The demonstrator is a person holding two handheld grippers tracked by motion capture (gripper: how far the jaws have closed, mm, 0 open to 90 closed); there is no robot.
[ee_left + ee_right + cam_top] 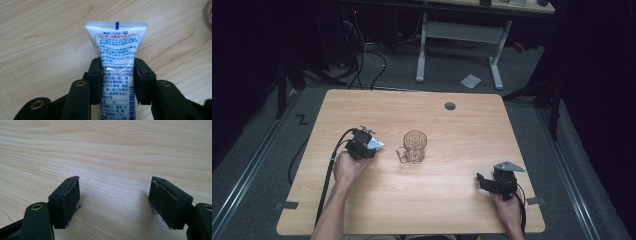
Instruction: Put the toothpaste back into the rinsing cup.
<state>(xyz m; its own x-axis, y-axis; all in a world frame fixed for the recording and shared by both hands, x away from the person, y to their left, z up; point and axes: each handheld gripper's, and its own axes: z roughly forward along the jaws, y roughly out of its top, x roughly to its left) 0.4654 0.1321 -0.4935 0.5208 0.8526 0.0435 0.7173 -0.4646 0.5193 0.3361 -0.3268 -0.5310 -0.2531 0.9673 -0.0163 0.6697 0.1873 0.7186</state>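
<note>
I see a white tube (115,62) with blue writing, squeezed between the black pads of my left gripper (117,75). The tube's flat crimped end points away from me, above the wooden table (37,37). From high up, my left gripper (361,146) sits left of the glass mug (413,147), near it, though I can't tell if the tube touches the table there. My right gripper (115,202) is wide open with nothing in it, low over bare wood, well apart from the mug.

The high view looks forward and down from above the counter's (462,130) near edge, taking in all of it. Each gripper view rides close over the wood, looking along its own fingers; all three share the counter.
</note>
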